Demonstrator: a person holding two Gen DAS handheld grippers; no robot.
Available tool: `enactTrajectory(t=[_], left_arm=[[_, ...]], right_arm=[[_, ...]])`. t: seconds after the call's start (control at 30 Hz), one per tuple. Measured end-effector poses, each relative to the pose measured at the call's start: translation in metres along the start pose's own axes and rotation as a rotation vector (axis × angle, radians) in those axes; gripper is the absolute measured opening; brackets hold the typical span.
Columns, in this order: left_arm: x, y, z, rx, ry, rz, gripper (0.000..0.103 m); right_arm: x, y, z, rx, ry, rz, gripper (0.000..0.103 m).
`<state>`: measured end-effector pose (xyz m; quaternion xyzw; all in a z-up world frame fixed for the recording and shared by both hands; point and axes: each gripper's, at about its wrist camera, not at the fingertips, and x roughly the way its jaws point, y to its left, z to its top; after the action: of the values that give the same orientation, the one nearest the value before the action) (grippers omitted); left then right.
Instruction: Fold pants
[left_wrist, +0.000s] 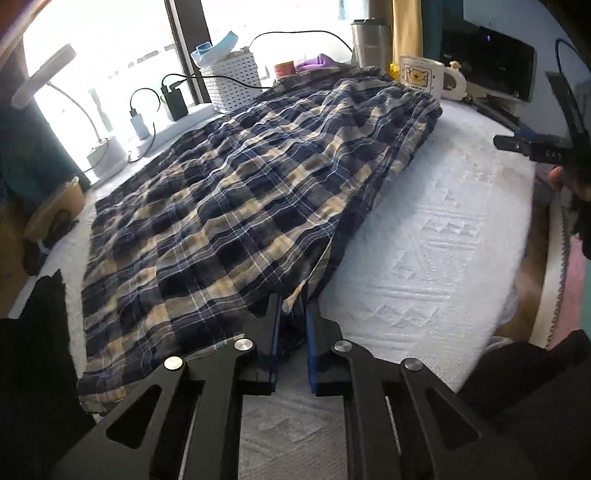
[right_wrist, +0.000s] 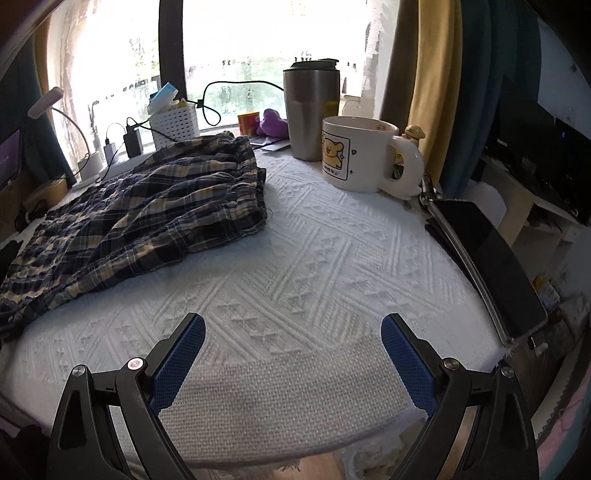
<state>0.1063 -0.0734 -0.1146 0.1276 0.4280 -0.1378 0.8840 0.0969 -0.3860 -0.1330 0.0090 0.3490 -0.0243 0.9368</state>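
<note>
Two grippers: our left gripper (left_wrist: 290, 306) is pinched tight on the plaid pants' (left_wrist: 236, 192) near corner; right gripper (right_wrist: 291, 328) gapes wide, empty, over the white cloth (right_wrist: 332, 258).

pants (left_wrist: 229, 192): soft woven plaid cloth, matt and crinkled
tabletop (right_wrist: 332, 258) cover: white woven cloth with a raised pattern, rough
tumbler (right_wrist: 310, 110): brushed metal, dull sheen
mug (right_wrist: 354, 155): glossy white ceramic
basket (right_wrist: 173, 123): white perforated plastic
right claw (right_wrist: 293, 325) pads (right_wrist: 181, 362): blue, finely knurled, on matt black arms
</note>
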Motion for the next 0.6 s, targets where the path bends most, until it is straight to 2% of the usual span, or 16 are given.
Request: enactTrajectory(t=[0.2,0.43,0.6], left_arm=[[-0.01,-0.007,-0.01,0.015,0.012,-0.016,0.004],[-0.025,0.014,-0.006,-0.089,0.011,-0.113,0.007],[-0.043,0.04,-0.003,-0.18,-0.019,-0.163,0.008]], right_arm=[[-0.002,-0.001,-0.002,0.009,-0.006,0.009,0.097],[0.009,-0.003,0.005,0.062,0.002,0.031,0.096],[0.021,0.005,0.019,0.07,0.009,0.059,0.081]])
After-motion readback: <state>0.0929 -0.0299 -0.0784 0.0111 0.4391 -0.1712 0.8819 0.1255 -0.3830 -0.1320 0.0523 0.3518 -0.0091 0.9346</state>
